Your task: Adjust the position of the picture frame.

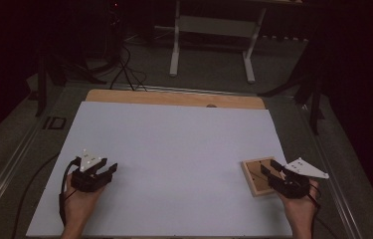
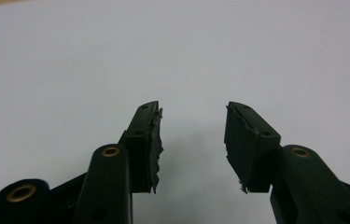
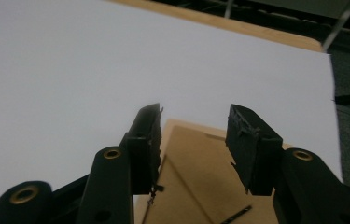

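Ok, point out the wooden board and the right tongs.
wooden board (image 1: 255, 175), high view, on its bare near-left part.
right tongs (image 3: 193, 140), right gripper view, midway between the tips, above the board.

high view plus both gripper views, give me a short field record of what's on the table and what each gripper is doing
surface: white sheet on a wooden table
object: wooden frame, lying flat near the sheet's right edge
right gripper: jaws apart over the frame, not clamping it
left gripper: jaws apart over bare sheet, nothing between them
background: white stand on the floor beyond the table
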The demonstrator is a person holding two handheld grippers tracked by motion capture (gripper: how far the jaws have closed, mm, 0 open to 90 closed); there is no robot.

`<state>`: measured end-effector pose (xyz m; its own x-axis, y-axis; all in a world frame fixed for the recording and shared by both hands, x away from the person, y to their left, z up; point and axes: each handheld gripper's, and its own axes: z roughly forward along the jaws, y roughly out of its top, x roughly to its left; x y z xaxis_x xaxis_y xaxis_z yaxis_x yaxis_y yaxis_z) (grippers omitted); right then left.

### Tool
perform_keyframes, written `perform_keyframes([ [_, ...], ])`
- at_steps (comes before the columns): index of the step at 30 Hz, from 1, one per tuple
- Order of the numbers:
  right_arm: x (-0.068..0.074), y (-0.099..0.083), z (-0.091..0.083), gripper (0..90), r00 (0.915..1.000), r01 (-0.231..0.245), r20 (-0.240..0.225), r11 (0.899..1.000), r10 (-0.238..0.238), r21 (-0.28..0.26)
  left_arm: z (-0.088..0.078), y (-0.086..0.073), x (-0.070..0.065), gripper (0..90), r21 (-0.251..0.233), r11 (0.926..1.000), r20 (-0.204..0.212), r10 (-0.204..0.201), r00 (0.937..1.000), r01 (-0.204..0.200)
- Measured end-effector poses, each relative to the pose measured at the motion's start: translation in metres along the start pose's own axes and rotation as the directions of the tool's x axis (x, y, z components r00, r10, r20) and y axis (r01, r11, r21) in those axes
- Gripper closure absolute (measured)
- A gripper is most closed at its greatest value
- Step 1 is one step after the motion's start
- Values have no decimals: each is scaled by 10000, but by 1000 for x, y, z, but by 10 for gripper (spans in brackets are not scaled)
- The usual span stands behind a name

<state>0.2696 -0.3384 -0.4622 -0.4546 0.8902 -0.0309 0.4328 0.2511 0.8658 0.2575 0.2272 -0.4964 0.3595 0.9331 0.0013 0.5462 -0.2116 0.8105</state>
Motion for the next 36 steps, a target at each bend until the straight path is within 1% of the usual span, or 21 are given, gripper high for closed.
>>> perform_keyframes([
  [1,-4,-2,-1,561,9997,-145,174,9999,145,-24,-1,1,2,546,-115,9999,-79,90,9999,-91],
  [2,-6,-4,-1,567,9996,-181,238,9998,181,13,-1,1,2,543,-115,9999,-79,90,9999,-91],
  [5,-7,-5,0,571,9992,-232,318,9997,230,66,0,1,4,543,-135,9999,-203,76,9998,-79],
  [6,-10,-8,2,597,9978,-400,534,9990,389,203,3,0,6,541,-25,10000,-289,76,9996,-77],
  [8,-10,-9,3,626,9973,-421,618,9987,402,296,6,0,7,539,84,9999,-304,82,9995,-79],
  [10,-10,-10,4,658,9967,-413,721,9983,383,407,7,0,7,537,83,9999,-319,122,9994,-120],
  [14,-12,-13,8,822,9929,-378,1153,9971,300,655,7,0,6,533,14,9998,-367,190,9991,-190],
  [15,-13,-14,8,873,9906,-475,1310,9967,385,661,7,0,6,531,20,9998,-379,205,9991,-204],
  [16,-14,-15,8,890,9893,-529,1391,9965,434,654,8,0,7,530,35,9998,-394,210,9990,-208],
  [21,-24,-20,7,898,9807,-983,1765,9922,837,760,8,0,8,529,-12,9999,-456,171,9988,-172],
  [23,-28,-23,9,898,9778,-1221,1809,9891,1056,825,7,0,8,528,-52,9999,-464,157,9988,-160],
  [25,-32,-26,11,898,9754,-1354,1879,9860,1154,976,7,0,8,529,-69,9998,-480,160,9987,-164],
  [26,-32,-26,11,898,9754,-1354,1879,9860,1154,976,7,0,8,528,-69,9998,-480,160,9987,-164],
  [27,-36,-28,12,898,9723,-1521,1946,9827,1296,1056,7,0,8,529,-64,9998,-478,160,9987,-163],
  [31,-41,-31,12,898,9668,-1664,2143,9795,1394,1135,8,0,8,526,-31,9998,-446,172,9989,-174],
  [36,-45,-36,12,896,9622,-1780,2313,9748,1438,1344,7,0,7,524,-100,9996,-436,248,9987,-252],
])
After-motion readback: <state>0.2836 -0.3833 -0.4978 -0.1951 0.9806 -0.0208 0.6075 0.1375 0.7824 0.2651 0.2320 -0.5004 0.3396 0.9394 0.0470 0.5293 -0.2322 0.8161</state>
